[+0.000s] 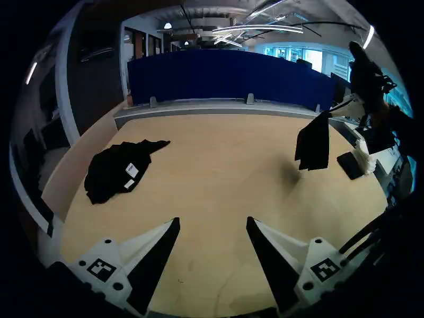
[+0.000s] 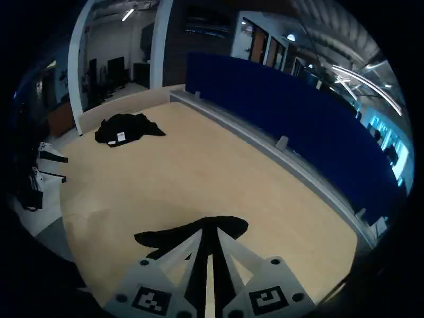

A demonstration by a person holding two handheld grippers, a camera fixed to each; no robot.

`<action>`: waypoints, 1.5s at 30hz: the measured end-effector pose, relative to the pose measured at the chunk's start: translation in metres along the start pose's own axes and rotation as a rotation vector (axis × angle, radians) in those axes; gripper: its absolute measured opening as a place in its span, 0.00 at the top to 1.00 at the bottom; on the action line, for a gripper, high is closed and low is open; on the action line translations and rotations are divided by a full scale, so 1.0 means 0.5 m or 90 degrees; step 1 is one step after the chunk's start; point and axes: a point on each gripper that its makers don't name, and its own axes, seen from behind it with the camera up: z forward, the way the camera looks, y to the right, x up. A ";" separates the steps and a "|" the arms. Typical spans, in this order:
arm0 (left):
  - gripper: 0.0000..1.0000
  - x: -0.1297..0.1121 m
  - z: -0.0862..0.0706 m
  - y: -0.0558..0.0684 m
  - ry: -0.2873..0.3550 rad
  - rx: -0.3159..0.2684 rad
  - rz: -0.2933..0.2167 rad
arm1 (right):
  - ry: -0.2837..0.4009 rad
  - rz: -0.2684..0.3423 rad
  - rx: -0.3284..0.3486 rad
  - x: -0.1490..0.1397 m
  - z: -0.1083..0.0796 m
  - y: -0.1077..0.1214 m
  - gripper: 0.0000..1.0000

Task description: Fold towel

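The left gripper (image 1: 212, 220) hung released over the table (image 1: 222, 175), well short of the blue partition (image 1: 228, 74). Nearer the partition lay a dark cloth heap (image 1: 119, 169), and the right gripper (image 2: 211, 225) was clenched on a black towel (image 1: 314, 144) dangling clear of the table. The lift looked to be the step in hand; spreading next would need the left gripper on a second corner.

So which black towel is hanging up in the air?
The black cloth towel pinched in the right gripper dangles above the light wooden table; the other black towel, with white tags, lies crumpled on it.
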 end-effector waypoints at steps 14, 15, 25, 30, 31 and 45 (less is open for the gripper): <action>0.07 0.020 0.033 0.030 -0.005 -0.010 0.015 | -0.029 0.030 -0.079 -0.096 -0.104 0.198 0.96; 0.07 0.021 0.035 0.033 -0.006 -0.010 0.017 | -0.032 0.032 -0.084 -0.104 -0.111 0.214 0.96; 0.07 0.039 0.055 0.058 -0.012 -0.010 0.035 | -0.054 0.056 -0.132 -0.181 -0.163 0.356 0.96; 0.07 0.045 0.066 0.070 -0.016 -0.011 0.038 | -0.063 0.076 -0.147 -0.214 -0.174 0.413 0.96; 0.07 0.047 0.067 0.073 -0.016 -0.011 0.039 | -0.065 0.080 -0.150 -0.220 -0.175 0.421 0.96; 0.07 0.059 0.076 0.104 -0.018 -0.019 0.057 | -0.098 0.136 -0.177 -0.348 -0.214 0.464 0.96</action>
